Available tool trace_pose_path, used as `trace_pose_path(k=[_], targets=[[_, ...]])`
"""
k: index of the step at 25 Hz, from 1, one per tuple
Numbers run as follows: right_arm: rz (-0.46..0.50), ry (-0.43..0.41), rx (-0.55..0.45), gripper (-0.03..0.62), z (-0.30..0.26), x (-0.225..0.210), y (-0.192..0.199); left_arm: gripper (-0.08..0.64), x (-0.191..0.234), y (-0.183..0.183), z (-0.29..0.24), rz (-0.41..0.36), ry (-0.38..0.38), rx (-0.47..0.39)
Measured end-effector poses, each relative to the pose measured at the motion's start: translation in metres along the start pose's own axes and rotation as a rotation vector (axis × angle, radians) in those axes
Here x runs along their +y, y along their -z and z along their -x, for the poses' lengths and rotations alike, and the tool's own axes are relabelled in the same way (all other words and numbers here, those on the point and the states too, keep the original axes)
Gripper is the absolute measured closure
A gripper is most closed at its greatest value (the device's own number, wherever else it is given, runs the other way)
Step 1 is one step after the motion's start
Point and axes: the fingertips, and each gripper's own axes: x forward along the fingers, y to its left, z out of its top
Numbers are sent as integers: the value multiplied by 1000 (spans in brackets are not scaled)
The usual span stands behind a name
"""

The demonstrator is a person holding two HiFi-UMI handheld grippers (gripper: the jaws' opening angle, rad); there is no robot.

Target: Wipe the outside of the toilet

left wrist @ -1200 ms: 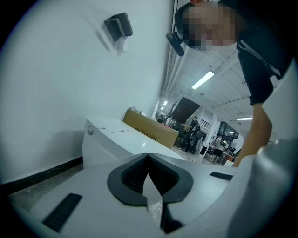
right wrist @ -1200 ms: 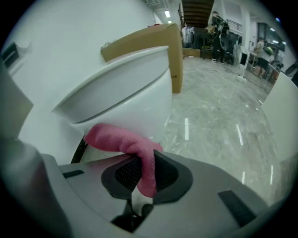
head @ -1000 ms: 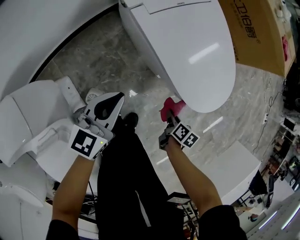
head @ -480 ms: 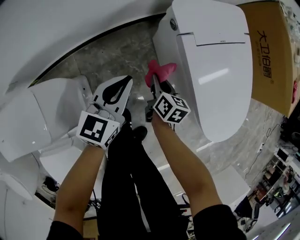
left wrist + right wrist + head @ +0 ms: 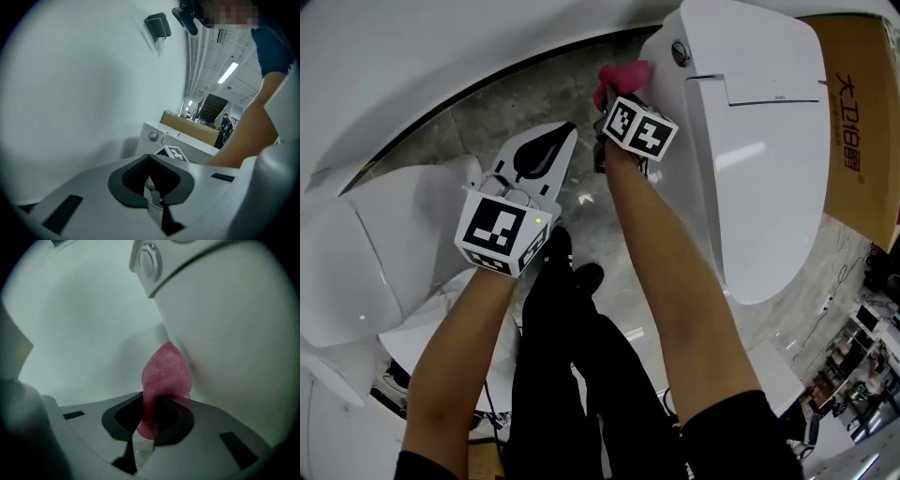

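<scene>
Right gripper (image 5: pixel 149 423) is clamped on a pink cloth (image 5: pixel 165 371), soft and light by its look, held against the toilet (image 5: pixel 234 333) side, which is probably hard and slick. Left gripper (image 5: pixel 151 190) is closed and empty.

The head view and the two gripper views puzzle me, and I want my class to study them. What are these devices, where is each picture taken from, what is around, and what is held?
There is no robot here: a person holds a hand-operated gripper in each hand. The head view comes from a camera on the person's head, looking down at both arms. Each gripper view comes from a camera riding on that gripper. The right gripper is shut on a pink cloth, held against the side of a white toilet, below its round button. The left gripper is shut and empty. A grey stone floor lies below, with another white toilet at the left.
</scene>
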Motion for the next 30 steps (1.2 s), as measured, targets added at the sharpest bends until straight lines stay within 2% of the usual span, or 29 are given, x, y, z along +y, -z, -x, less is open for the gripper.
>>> trace_pose_path(k=[3, 8, 12, 15, 20, 23, 30], targets=[[-13, 33, 3, 525, -28, -12, -1, 545, 6, 9, -3, -12, 11, 0], [-32, 75, -5, 525, -56, -32, -4, 545, 11, 27, -11, 20, 9, -20], [-142, 118, -47, 525, -57, -47, -9, 545, 7, 29, -14, 23, 20, -27], [-183, 128, -73, 526, -48, -51, -11, 545, 0, 26, -13, 26, 28, -27], [-358, 172, -130, 526, -27, -66, -6, 545, -15, 16, -8, 27, 50, -33], [-389, 177, -143, 526, -11, -73, 0, 545, -21, 11, 0, 23, 60, -30], [-488, 254, -137, 525, 44, -114, 60, 545, -48, 15, 13, 53, 72, -3]])
